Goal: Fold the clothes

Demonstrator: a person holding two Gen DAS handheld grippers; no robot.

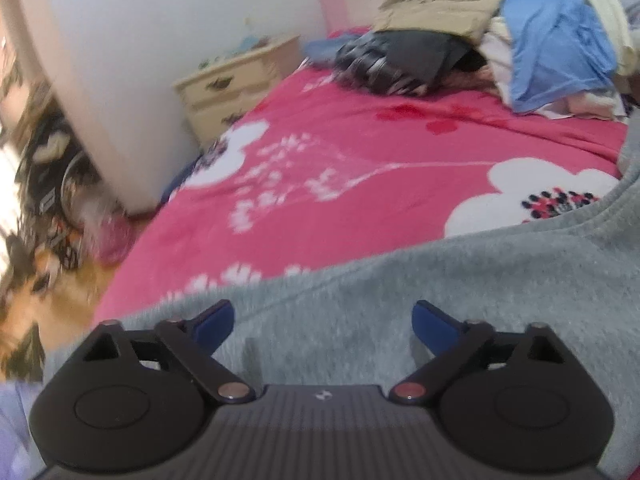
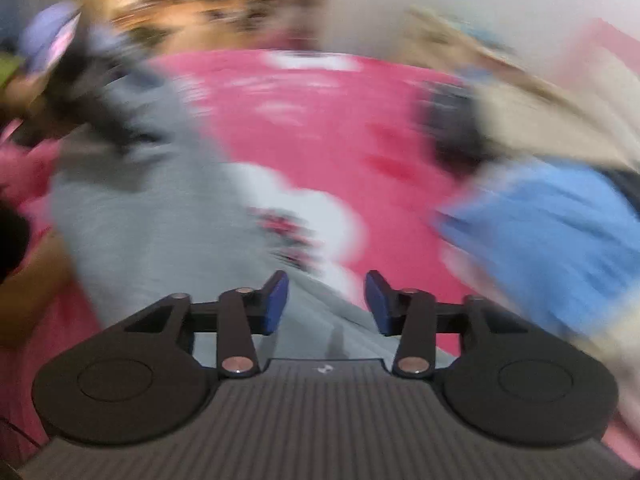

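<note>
A grey fleece sweatshirt (image 1: 400,300) lies on the pink flowered bedspread (image 1: 340,152), spread across the near edge of the bed. My left gripper (image 1: 324,320) hangs just above it, jaws wide open, with nothing between the blue pads. The right wrist view is heavily blurred. There the grey sweatshirt (image 2: 152,220) rises in a ridge up to my right gripper (image 2: 326,304). Its jaws stand narrow, and the cloth fills the gap between the pads. A dark smear at the cloth's far left corner is the left gripper (image 2: 100,112), held by a purple-sleeved hand.
A heap of clothes sits at the far end of the bed: a blue garment (image 1: 556,40), a black one (image 1: 400,64) and a tan one (image 1: 440,4). A cream nightstand (image 1: 236,80) and a white wall stand left of the bed. Clutter covers the floor (image 1: 52,200).
</note>
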